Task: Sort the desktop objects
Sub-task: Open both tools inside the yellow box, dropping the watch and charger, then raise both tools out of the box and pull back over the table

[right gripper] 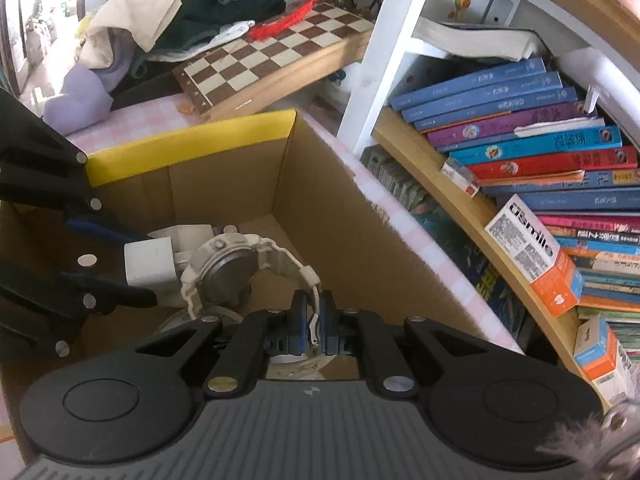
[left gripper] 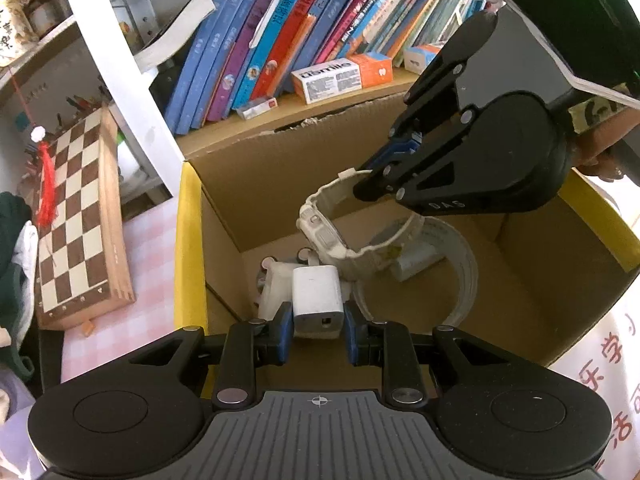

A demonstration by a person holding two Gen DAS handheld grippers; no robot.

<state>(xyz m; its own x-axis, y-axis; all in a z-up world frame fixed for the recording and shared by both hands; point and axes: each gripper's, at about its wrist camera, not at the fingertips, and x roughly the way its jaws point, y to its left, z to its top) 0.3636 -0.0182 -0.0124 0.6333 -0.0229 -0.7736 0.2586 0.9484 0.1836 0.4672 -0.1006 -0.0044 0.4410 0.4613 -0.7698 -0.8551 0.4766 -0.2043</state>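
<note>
Both loads hang inside the cardboard box (left gripper: 224, 216): the left gripper (left gripper: 316, 330) clamps a white charger (left gripper: 316, 292), the right gripper (right gripper: 314, 320) pinches the wristwatch (right gripper: 224, 268) strap. Lower each close to the floor before letting go, clear of the white roll (left gripper: 460, 272).

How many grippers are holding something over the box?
2. The left gripper clamps a white charger over the cardboard box. The right gripper pinches the strap of a white watch beside it.
</note>
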